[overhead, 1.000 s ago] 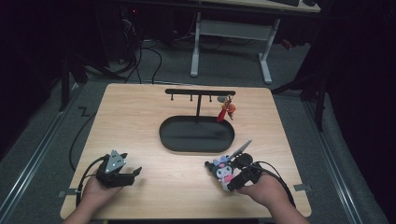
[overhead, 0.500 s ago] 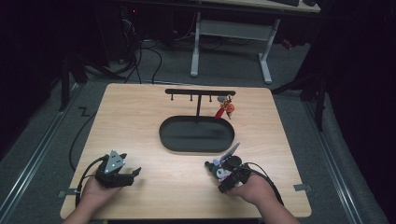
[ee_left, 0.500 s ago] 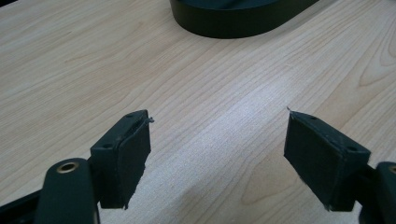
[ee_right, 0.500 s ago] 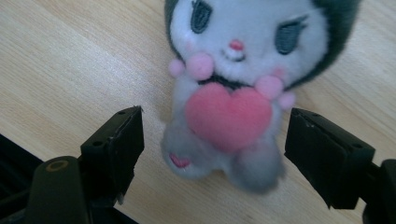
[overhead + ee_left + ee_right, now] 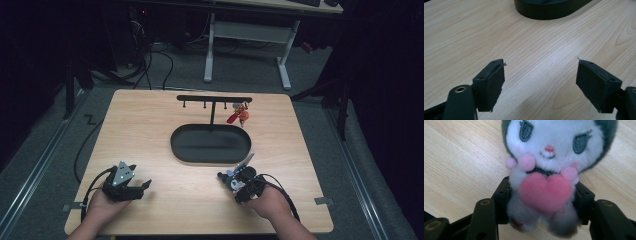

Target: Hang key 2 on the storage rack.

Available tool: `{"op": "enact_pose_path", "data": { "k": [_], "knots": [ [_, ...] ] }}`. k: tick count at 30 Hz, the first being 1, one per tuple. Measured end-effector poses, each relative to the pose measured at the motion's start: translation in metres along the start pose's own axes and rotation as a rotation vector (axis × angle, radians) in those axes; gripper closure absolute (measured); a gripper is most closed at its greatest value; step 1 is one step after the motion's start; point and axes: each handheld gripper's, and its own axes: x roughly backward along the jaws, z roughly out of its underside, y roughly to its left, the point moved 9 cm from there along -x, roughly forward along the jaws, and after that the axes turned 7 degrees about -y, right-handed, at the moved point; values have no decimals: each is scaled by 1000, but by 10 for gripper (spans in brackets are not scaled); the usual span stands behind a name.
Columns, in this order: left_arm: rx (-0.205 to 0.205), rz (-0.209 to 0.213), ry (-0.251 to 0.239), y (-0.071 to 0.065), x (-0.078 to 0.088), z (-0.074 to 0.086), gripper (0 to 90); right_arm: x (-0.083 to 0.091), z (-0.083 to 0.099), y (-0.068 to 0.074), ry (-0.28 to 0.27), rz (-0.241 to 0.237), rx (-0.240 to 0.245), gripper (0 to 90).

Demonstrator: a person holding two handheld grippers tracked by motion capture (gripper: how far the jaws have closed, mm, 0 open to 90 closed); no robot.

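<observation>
Pale wooden table [image 5: 150,125], rectangular, set on grey flooring. At its middle, a black oval tray [image 5: 210,144], shallow-walled, long side parallel to the near edge. Just behind the tray, toward the far edge, a black T-shaped hook rack [image 5: 214,99], post rising at the tray's far rim, crossbar parallel to the far edge. On a hook near the bar's right end, a small red charm [image 5: 238,115] hanging; detail too small to tell, perhaps a keyring figure. Near the front-left corner, the left gripper [image 5: 540,83] resting low over bare wood, jaws spread wide, nothing between the pads, the tray's wall showing up ahead in the left gripper view. Toward the front-right part of the table, just in front of the tray's right end, the right gripper [image 5: 541,202], jaws just closed inward, pads pressed on both flanks of a plush toy [image 5: 549,167]. Toy lying on the wood close to the tray's near rim: white face, dark grey hood, stitched eyes, pink nose, pink pom-poms at the neck, a pink felt heart across the belly. Clamped at the lower body, head pointing away from the hand. In the high view, the toy only a small pale bundle at the gripper's tip.
</observation>
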Motion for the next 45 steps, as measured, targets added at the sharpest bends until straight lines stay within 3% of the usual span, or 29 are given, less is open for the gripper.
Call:
{"op": "enact_pose_path", "data": {
  "k": [8,19,20,22,26,36,45],
  "knots": [
    [-1,1,1,0,0,0,236,5,-1,2,11,-4,-2,483],
    [-5,5,3,-1,-1,0,238,23,-6,3,20,-8,31,482],
    [-5,6,3,-1,-1,0,239,24,-8,1,12,-8,56,483],
    [-5,6,3,-1,-1,0,240,28,-9,2,14,-5,32,483],
    [-5,8,5,-1,-1,1,240,34,-15,0,3,-10,46,483],
    [-5,12,6,-2,-2,1,243,54,-34,-7,-3,-8,6,483],
    [-5,13,7,-1,-1,1,247,68,-52,-7,-4,-12,26,487]
  ]
}}
